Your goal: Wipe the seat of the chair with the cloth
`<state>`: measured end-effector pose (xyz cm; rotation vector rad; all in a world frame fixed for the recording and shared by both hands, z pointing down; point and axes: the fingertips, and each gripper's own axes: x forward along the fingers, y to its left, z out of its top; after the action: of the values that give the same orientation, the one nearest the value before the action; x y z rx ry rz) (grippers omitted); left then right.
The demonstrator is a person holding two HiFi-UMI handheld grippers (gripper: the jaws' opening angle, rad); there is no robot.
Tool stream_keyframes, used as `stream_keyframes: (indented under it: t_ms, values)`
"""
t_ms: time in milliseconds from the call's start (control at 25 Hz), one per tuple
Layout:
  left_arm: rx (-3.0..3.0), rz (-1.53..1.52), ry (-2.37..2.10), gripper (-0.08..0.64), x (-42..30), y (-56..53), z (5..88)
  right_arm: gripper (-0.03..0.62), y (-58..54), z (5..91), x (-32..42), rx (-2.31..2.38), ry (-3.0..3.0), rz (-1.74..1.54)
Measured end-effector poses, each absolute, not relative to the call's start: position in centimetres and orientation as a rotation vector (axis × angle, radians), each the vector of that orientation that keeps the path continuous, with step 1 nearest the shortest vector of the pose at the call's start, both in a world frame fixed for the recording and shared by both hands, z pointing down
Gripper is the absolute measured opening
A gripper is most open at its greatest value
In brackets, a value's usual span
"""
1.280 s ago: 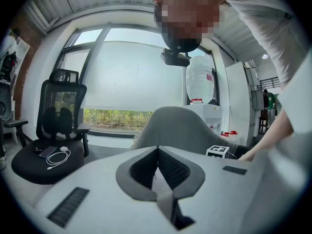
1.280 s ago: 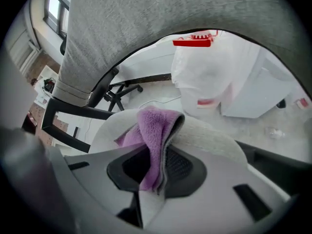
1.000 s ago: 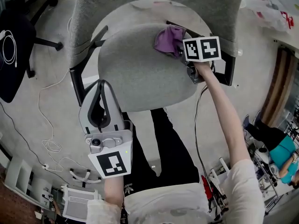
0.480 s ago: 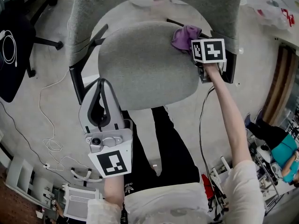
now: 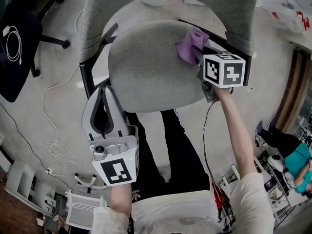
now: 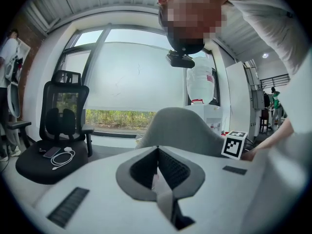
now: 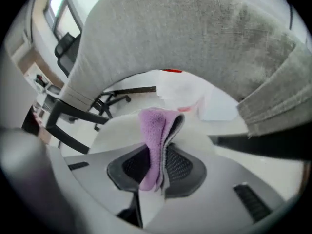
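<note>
The grey chair seat (image 5: pixel 151 67) fills the upper middle of the head view, below its grey backrest (image 5: pixel 165 6). A purple cloth (image 5: pixel 189 45) lies on the seat's right rear part, and my right gripper (image 5: pixel 201 57) is shut on it. In the right gripper view the purple cloth (image 7: pixel 155 145) is pinched between the two jaws, with the backrest (image 7: pixel 185 38) arching above. My left gripper (image 5: pixel 104 106) hangs below the seat's front left edge, away from the cloth, shut with nothing held. The left gripper view faces the backrest (image 6: pixel 181 130) with its jaws closed together.
A black office chair (image 5: pixel 17 48) with a white cable coil stands at the left. White cables (image 5: pixel 51 145) trail over the floor. The seated chair's black armrests (image 5: pixel 90 79) flank the seat. A person's dark trouser legs (image 5: pixel 168 155) are right below the seat's front edge.
My right gripper has dragged the purple cloth along the seat's right rear side, first rightward, then slightly down toward the front. The left gripper has stayed where it was.
</note>
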<state>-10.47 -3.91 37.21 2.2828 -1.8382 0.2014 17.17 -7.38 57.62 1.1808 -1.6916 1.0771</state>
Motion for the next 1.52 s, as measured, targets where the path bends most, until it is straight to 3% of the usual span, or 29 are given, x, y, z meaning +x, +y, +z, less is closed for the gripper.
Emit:
stream_keyframes:
  t_ms: [160, 400, 600, 1000, 1520]
  values:
    - [2.278, 0.198, -1.868, 0.012, -11.9, -3.6, 36.2, 0.083, -3.6, 56.5, 6.7, 0.981, -1.878, 1.349]
    - [2.265, 0.213, -1.905, 0.012, -14.2, -3.0, 35.8, 0.083, 0.5, 58.9, -7.3, 0.650, -1.944, 1.457]
    - [2.254, 0.226, -1.909, 0.012, -15.0, -2.3, 35.9, 0.083, 1.8, 62.1, -11.8, 0.569, -1.896, 1.409]
    - [2.276, 0.223, -1.880, 0.012, -14.3, -2.6, 36.2, 0.083, 1.7, 63.2, -7.9, 0.588, -1.855, 1.404]
    - [2.342, 0.222, -1.791, 0.012, -9.7, -3.4, 36.6, 0.083, 1.0, 63.6, 10.0, 0.842, -1.688, 1.333]
